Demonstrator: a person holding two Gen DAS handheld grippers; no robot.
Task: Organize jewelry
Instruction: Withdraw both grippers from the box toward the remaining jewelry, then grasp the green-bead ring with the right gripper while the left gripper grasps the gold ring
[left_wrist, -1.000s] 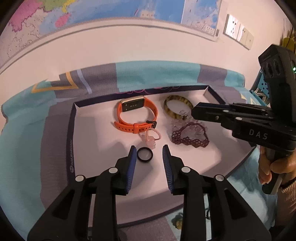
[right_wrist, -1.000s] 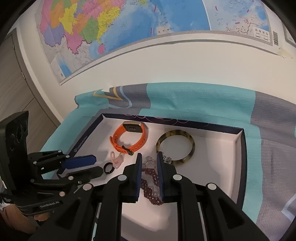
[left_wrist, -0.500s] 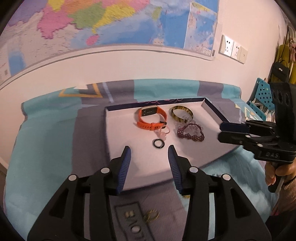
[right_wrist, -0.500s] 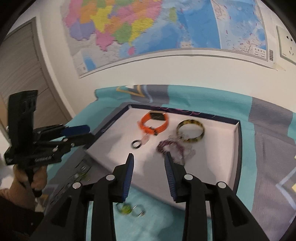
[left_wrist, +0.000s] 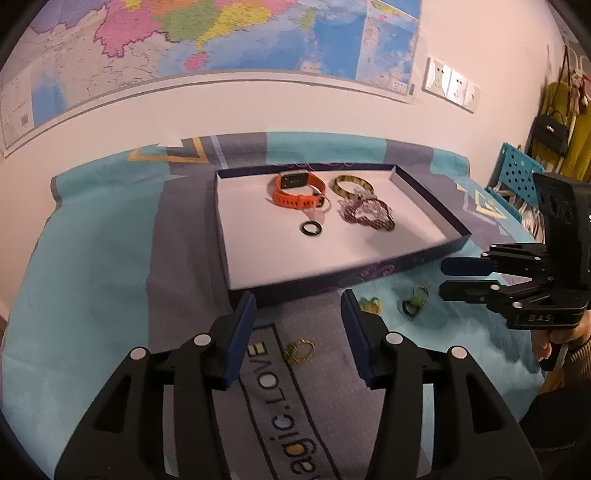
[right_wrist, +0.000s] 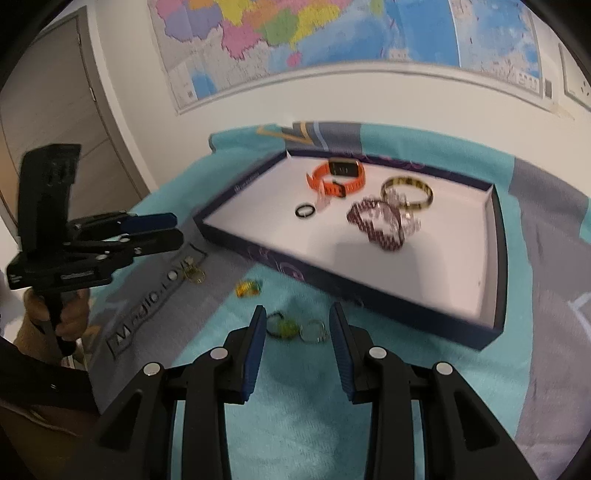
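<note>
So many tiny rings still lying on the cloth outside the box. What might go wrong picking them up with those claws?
1. The rings under the right claw lie flat on soft cloth, touching each other; the pads may slide off or catch two at once.
2. The gold ring under the left claw, whose jaws are opening with nothing between them, is thin and could flick away.
3. The beaded bracelet in the box overlaps other pieces, so dropped rings might tangle there.

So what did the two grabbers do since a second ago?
Both pulled back from the tray. The left gripper, opening, left the black ring inside; the right gripper let go of the dark beaded bracelet. The jewelry in the tray stayed put.
</note>
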